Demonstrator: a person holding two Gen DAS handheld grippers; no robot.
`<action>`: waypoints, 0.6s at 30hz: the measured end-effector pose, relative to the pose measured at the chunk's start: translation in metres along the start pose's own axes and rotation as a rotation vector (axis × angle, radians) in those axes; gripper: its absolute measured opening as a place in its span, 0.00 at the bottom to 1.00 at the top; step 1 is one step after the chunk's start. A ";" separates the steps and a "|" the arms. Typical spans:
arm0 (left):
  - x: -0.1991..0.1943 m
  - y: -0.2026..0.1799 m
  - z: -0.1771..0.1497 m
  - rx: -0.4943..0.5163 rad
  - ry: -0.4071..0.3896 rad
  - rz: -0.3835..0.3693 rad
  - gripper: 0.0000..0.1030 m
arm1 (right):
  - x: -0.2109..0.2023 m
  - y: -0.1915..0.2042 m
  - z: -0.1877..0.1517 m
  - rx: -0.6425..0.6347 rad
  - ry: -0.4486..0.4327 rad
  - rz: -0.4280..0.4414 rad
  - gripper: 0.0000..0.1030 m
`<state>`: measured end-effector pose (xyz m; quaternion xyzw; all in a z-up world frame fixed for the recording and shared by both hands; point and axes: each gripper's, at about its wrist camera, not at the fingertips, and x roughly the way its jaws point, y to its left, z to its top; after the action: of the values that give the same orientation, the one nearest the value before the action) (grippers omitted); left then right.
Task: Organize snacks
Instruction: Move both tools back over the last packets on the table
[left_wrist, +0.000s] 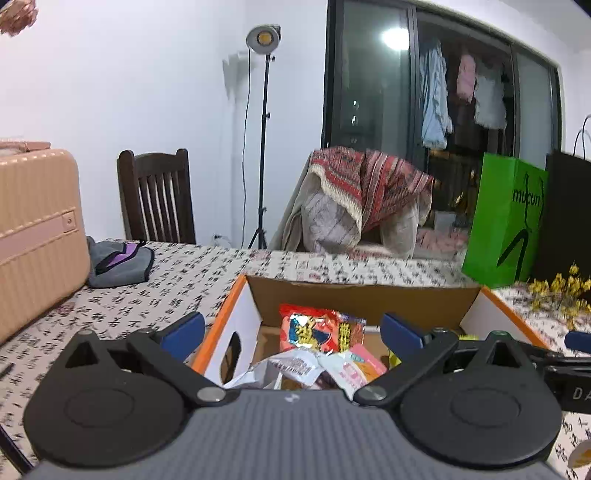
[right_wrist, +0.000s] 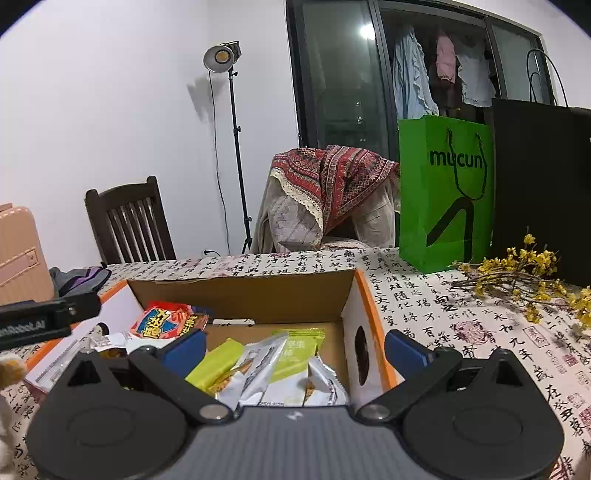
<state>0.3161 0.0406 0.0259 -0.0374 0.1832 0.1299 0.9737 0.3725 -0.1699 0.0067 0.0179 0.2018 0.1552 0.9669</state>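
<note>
**Snack box: contents and blind spots**

Left tool: my fingers spread wide, nothing between them, held over the near-left part of the box. Right tool: also spread and empty, over the near-right part of the box.

Box: open cardboard, orange-edged, on the tabletop. Its near wall is hidden under both tool bodies.

Contents, left side: red pack leaning toward the back wall, lower edge covered by white wrappers and a pink one; their print is too blurred to read. A yellow item beside my left tool's right finger is mostly hidden.

Contents, right side: green bars and silver-white wrappers, heaped and overlapping, bottoms cut off by the right tool. The red pack shows again at the far left, partly behind my left tool, which crosses that corner.

Surroundings: green bag and black bag behind the box, right; yellow flowers lying in front of them; suitcase at far left, cropped by the frame.
</note>
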 end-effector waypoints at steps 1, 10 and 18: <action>-0.003 0.000 0.002 0.001 0.005 0.003 1.00 | -0.002 0.000 0.002 0.000 0.003 0.005 1.00; -0.035 0.013 0.018 -0.053 0.033 -0.041 1.00 | -0.029 0.006 0.011 -0.023 0.031 0.013 1.00; -0.060 0.032 0.000 -0.010 0.064 -0.030 1.00 | -0.058 0.017 -0.007 -0.086 0.069 0.002 1.00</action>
<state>0.2539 0.0574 0.0472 -0.0492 0.2130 0.1151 0.9690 0.3144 -0.1720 0.0240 -0.0288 0.2279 0.1653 0.9591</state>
